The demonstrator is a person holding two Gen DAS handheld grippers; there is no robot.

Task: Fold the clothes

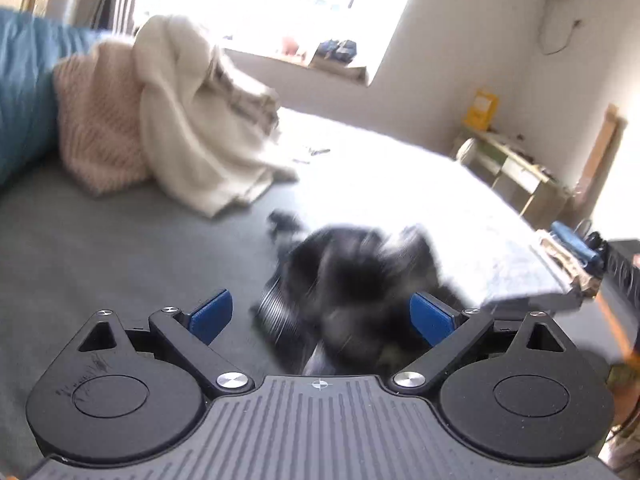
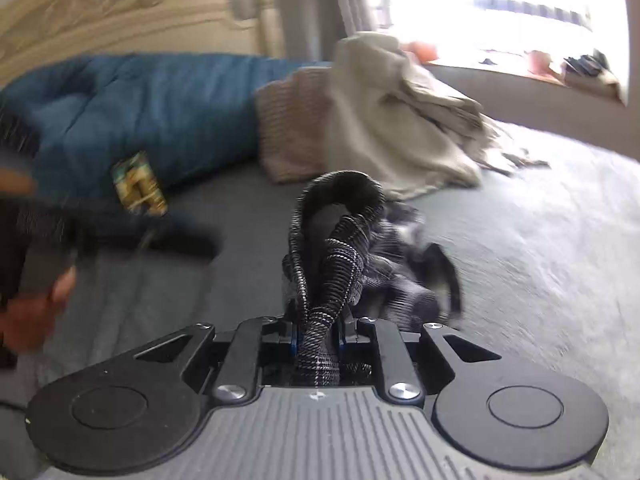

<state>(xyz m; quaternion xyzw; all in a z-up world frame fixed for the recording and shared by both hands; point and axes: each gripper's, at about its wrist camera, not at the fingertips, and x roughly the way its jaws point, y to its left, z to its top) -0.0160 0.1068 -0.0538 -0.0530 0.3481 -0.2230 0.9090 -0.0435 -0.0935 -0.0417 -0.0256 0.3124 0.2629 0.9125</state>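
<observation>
The right tool (image 2: 316, 330) is clenched on a bunched edge of a dark knit garment (image 2: 340, 248); the cloth rises in a ribbed loop above the jaws and trails off to the right over the grey bed (image 2: 540, 260), blurred with motion. The left tool (image 1: 320, 316) is released, its blue pads (image 1: 211, 316) wide apart with nothing between them; the same dark garment (image 1: 352, 280) lies crumpled just ahead of it, too blurred to make out a sleeve or hem. In the right view a hand (image 2: 36, 312) shows at the left edge, by another dark shape that cannot be identified.

Further up the bed a cream garment (image 1: 192, 120) sits heaped against a pink knit (image 1: 96, 120), both beside a blue duvet (image 2: 152, 108); neither looks folded, though the pink one is partly hidden.

As a judgement: the dark garment is bunched, not flat and not folded, so its folding is not finished; it fits being shaken out for laying flat or being gathered to move, and the pictures do not settle which; no neat stack of folded clothes is in view, so much of the job appears left.
</observation>
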